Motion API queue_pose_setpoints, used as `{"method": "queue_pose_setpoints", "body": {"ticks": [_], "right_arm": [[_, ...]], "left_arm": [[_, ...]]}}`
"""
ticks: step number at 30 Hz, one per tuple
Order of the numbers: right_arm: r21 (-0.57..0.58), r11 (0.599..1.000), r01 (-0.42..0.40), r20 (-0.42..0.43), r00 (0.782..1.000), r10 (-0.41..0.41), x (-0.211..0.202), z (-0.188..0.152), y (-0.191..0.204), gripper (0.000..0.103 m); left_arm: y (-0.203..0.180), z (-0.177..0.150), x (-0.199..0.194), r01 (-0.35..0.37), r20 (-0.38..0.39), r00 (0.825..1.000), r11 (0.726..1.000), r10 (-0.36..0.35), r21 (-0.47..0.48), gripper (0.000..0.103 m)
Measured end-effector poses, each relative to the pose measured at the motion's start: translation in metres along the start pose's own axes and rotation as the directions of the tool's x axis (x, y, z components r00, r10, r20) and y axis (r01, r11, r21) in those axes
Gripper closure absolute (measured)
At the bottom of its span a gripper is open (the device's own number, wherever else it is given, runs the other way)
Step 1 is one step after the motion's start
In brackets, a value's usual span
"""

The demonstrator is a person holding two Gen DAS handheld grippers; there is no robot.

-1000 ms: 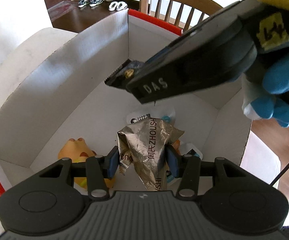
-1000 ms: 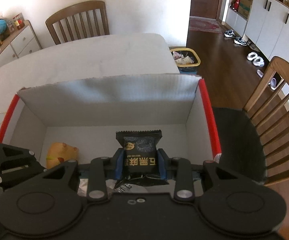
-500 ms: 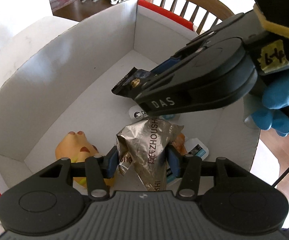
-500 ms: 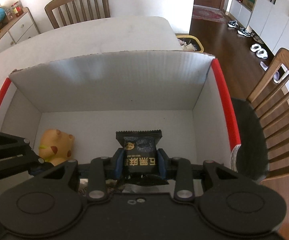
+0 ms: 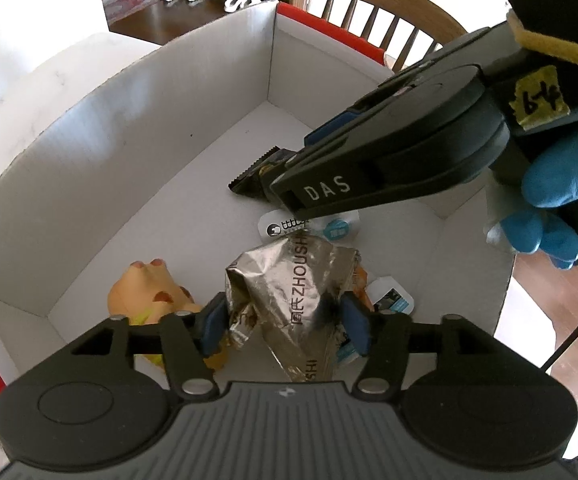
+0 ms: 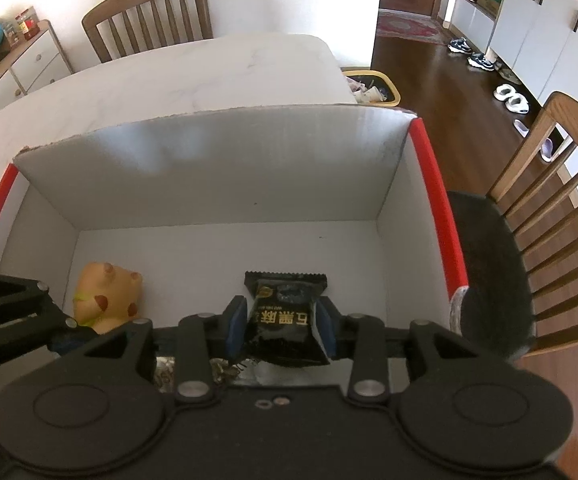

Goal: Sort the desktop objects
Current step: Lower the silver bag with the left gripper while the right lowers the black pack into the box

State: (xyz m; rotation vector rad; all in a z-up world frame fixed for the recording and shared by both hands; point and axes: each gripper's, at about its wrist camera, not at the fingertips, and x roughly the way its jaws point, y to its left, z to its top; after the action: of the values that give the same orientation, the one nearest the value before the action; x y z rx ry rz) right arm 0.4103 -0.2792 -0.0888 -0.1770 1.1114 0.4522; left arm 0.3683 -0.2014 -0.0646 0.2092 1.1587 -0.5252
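Both over the white box [image 6: 217, 168] on the bench — left gripper [image 5: 285, 320] opening around the silver foil packet [image 5: 289, 280], right gripper [image 6: 281, 320] opening around the black snack packet [image 6: 285, 308]. Best: spread fully, lift straight up — avoid snagging wrappers.

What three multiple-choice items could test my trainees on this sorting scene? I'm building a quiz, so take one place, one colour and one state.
1. Where does the orange toy lie?
A. On the chair
B. Inside the box, by its left wall
C. On the table outside the box

2. What colour is the edging on the box side walls?
A. Red
B. Green
C. Yellow

3. What sits between the left claw pads?
A. Nothing
B. A silver foil packet
C. The orange toy

Answers:
1 B: the right wrist view shows it on the box floor at the left wall.
2 A: both side rims are red.
3 B: the silver foil packet sits there while the jaws are opening.
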Motion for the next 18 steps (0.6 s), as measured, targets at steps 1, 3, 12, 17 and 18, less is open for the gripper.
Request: {"method": "queue_pose_setpoints", "body": {"ticks": [1, 3, 12, 17, 18], "right_arm": [[0.004, 1.000, -0.001, 0.002, 1.000, 0.001, 0.000, 0.000, -0.002, 0.063], [0.014, 1.000, -0.004, 0.006, 1.000, 0.004, -0.003, -0.001, -0.003, 0.059], [0.016, 0.999, -0.033, 0.046, 0.998, 0.033, -0.028, -0.007, 0.001, 0.056], [0.016, 0.999, -0.043, 0.069, 0.997, 0.042, -0.043, -0.010, 0.005, 0.056], [0.014, 0.999, -0.046, 0.074, 0.996, 0.044, -0.047, -0.010, 0.006, 0.056]], "left_arm": [[0.000, -0.001, -0.001, -0.005, 0.003, 1.000, 1.000, 0.005, -0.001, 0.041], [-0.001, -0.001, -0.005, -0.003, 0.009, 1.000, 1.000, 0.003, -0.007, 0.037], [0.006, -0.007, -0.021, 0.009, 0.054, 0.998, 0.999, -0.008, -0.034, 0.034], [0.006, -0.008, -0.032, 0.003, 0.090, 0.996, 0.999, 0.000, -0.036, 0.034], [0.005, -0.009, -0.037, 0.001, 0.099, 0.995, 0.999, 0.002, -0.038, 0.034]]}}
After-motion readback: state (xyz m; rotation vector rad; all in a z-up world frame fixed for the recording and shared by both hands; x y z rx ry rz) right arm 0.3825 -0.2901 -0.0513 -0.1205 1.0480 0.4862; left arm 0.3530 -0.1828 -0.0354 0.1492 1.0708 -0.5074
